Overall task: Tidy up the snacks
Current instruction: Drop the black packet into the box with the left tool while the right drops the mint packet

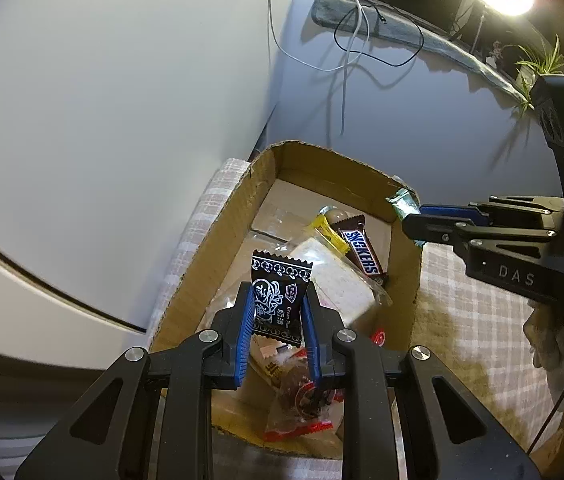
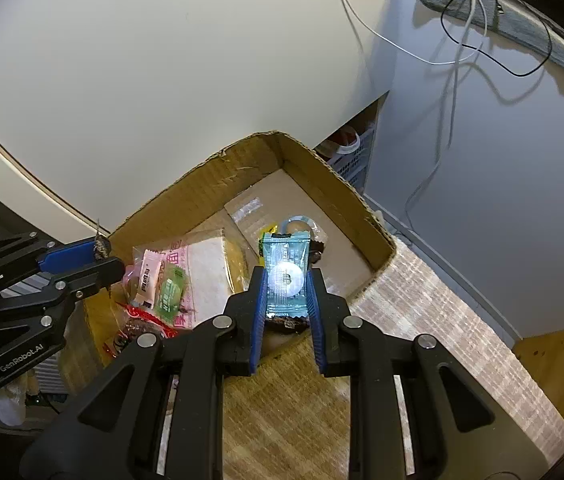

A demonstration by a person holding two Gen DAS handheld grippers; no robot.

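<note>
Both tools hang over the cardboard box — left tool pinching a black candy packet, right tool pinching a light-blue candy packet. A Snickers bar lies inside among other snacks.

Your left tool points forward and down, its blue pads clamped on both sides of a black packet. Your right tool comes in from the right, level with it, pads pinched on a light blue packet.
</note>
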